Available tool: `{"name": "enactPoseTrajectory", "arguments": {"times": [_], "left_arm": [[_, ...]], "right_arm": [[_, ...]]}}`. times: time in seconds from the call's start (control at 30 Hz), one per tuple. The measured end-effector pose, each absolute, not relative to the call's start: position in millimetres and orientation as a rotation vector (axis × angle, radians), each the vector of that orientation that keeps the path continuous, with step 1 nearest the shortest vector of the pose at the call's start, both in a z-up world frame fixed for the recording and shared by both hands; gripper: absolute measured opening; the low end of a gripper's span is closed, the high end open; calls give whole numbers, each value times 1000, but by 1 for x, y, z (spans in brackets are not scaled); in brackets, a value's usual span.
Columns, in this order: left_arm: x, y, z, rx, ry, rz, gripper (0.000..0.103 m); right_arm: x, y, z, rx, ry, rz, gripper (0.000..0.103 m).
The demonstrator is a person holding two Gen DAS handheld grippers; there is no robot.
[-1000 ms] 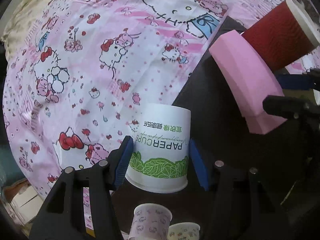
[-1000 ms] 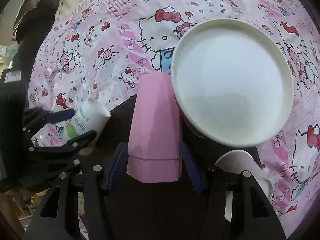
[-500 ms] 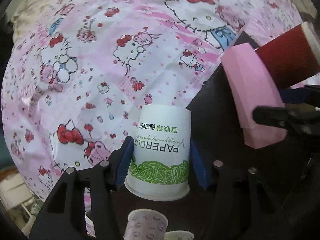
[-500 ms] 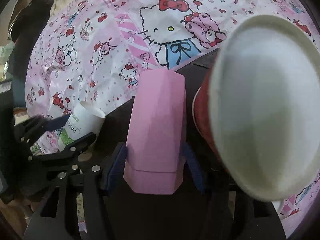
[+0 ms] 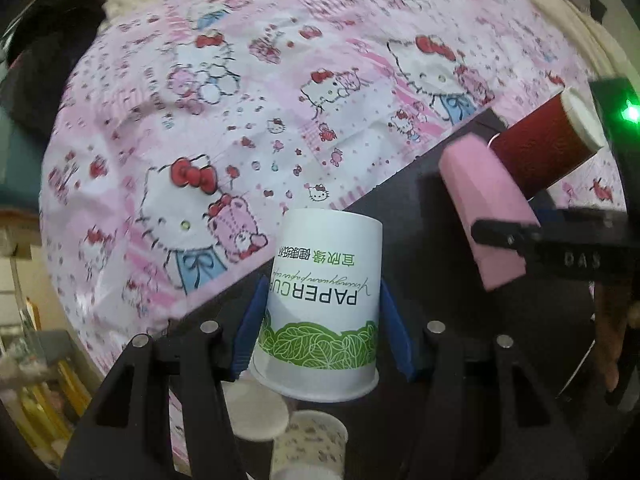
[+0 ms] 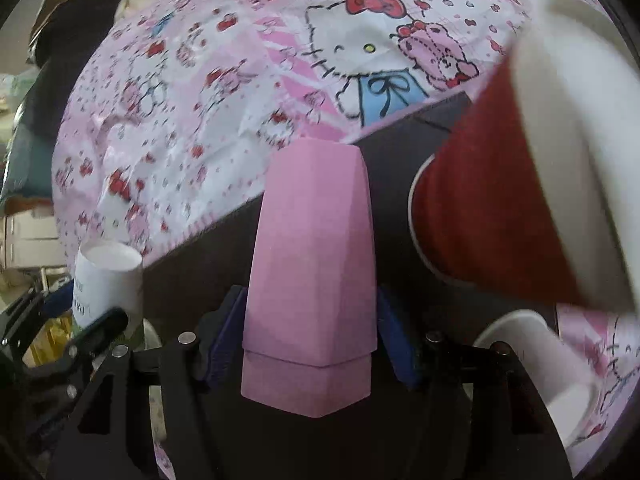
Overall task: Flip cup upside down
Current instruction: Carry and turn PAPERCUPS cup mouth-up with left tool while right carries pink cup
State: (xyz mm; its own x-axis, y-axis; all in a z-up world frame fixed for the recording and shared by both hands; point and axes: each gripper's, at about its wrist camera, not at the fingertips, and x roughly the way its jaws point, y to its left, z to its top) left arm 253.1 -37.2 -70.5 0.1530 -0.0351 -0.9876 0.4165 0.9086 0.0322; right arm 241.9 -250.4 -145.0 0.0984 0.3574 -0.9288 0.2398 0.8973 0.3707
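Smooth tapered paper cup (image 5: 320, 304) inverted between blue jaws.

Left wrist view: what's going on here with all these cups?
A person works two hand-held tongs over a cartoon-print cloth. The left tongs are shut on a white paper cup, held base away from the camera. The right tongs straddle a pink cup, jaws just opening. A red cup tilts alongside.
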Motion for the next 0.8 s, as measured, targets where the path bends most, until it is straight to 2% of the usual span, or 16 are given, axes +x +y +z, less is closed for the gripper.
{"name": "enactPoseTrajectory", "arguments": {"times": [0.2, 0.43, 0.6, 0.8], "left_arm": [[221, -32, -44, 224, 1338, -314, 52], [145, -13, -30, 53, 1315, -313, 52], [86, -3, -48, -69, 1352, -283, 52], [41, -7, -97, -86, 1469, -224, 52]], "right_arm": [[206, -246, -116, 478, 1442, 176, 65], [142, -246, -102, 442, 1426, 270, 65], [92, -247, -106, 380, 1461, 321, 65], [47, -243, -128, 286, 1542, 343, 65]]}}
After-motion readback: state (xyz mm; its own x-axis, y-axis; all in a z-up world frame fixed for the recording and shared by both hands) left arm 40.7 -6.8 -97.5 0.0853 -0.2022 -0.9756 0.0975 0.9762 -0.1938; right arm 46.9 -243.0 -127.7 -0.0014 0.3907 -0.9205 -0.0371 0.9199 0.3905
